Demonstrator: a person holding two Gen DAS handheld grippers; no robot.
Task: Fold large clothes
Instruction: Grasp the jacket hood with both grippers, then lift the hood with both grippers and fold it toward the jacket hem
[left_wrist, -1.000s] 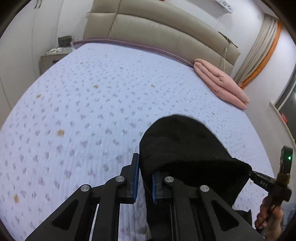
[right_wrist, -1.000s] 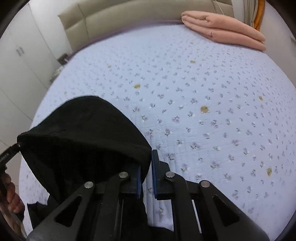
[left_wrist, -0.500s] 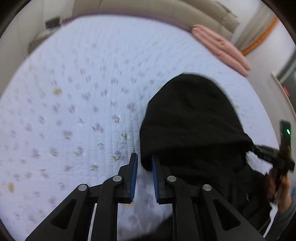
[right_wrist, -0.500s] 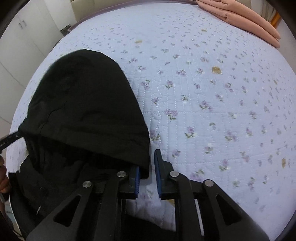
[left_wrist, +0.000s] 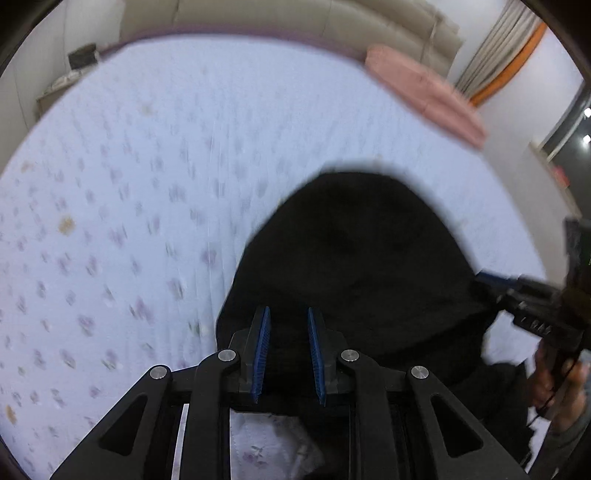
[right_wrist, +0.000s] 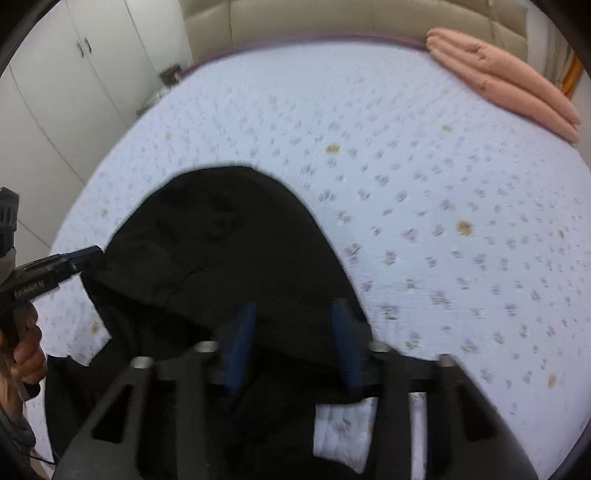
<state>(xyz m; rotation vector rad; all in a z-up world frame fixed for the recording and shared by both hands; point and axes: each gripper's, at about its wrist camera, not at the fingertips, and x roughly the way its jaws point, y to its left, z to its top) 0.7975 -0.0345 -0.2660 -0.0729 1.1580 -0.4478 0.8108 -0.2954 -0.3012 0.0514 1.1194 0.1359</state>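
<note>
Left wrist view: the left gripper (left_wrist: 288, 350) is hovering with jaws apart, gripping nothing, directly over the near edge of the black garment (left_wrist: 354, 258) (a rounded hood shape) lying on the bed (left_wrist: 147, 184). The right gripper (right_wrist: 293, 343), jaws likewise apart, is sitting equally near.

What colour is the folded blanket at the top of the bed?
The folded blanket is salmon pink, clearest in the right wrist view.

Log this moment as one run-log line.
left claw: open | right claw: open | black hooded garment: lying on bed | pink blanket: folded near headboard
</note>
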